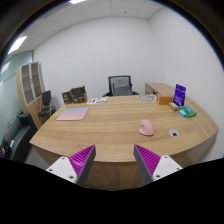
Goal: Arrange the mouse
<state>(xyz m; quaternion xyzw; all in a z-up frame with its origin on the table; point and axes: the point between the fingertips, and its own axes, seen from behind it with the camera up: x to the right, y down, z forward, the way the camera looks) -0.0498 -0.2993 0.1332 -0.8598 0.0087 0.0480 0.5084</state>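
A pale pink mouse [147, 127] lies on the wooden conference table [105, 130], well beyond my fingers and a little to the right of them. A pink mouse mat [72, 115] lies flat on the table's far left part, apart from the mouse. My gripper [113, 160] is held above the table's near edge with its two purple-padded fingers [82, 160] spread wide and nothing between them.
A purple box [179, 95] and a teal item [186, 111] stand at the table's far right. A small white object [174, 133] lies right of the mouse. A black office chair [120, 86] stands behind the table, papers [97, 100] before it, shelving [31, 85] at left.
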